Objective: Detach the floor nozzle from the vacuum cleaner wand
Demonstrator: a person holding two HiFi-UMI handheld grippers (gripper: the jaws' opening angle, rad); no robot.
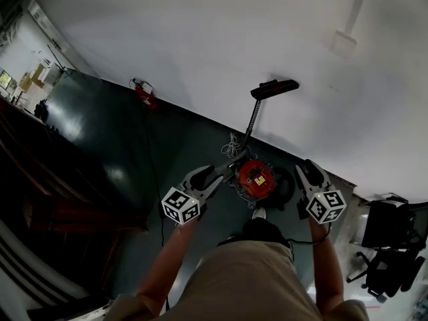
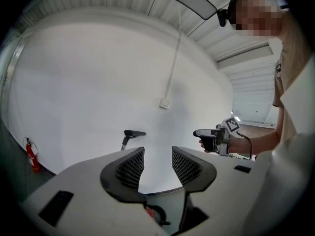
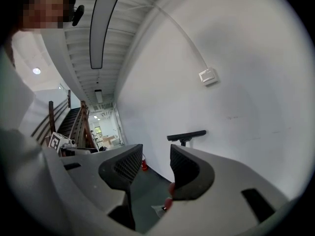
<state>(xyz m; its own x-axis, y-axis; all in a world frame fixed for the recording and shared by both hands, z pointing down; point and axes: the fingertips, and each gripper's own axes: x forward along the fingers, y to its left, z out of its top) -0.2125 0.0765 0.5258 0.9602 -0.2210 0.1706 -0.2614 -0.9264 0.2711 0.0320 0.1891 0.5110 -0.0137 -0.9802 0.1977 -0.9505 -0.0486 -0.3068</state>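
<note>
A red vacuum canister [image 1: 256,178] sits on the dark floor just ahead of me. Its thin wand [image 1: 251,122] leans up against the white wall. The black floor nozzle [image 1: 275,88] is on the wand's top end, and also shows as a dark bar, the nozzle [image 2: 134,132] [image 3: 186,135]. My left gripper [image 1: 223,173] [image 2: 158,154] hovers left of the canister, jaws slightly apart and empty. My right gripper [image 1: 305,165] [image 3: 156,154] hovers to its right, jaws drawn in close with nothing between them. Neither touches the vacuum.
A red fire extinguisher [image 1: 144,95] stands by the wall at the left. A coiled cable [image 1: 232,146] lies near the wand's foot, and a black hose [image 1: 286,187] curls beside the canister. Black office chairs [image 1: 381,239] stand at the right. A dark stair railing [image 1: 40,179] runs along the left.
</note>
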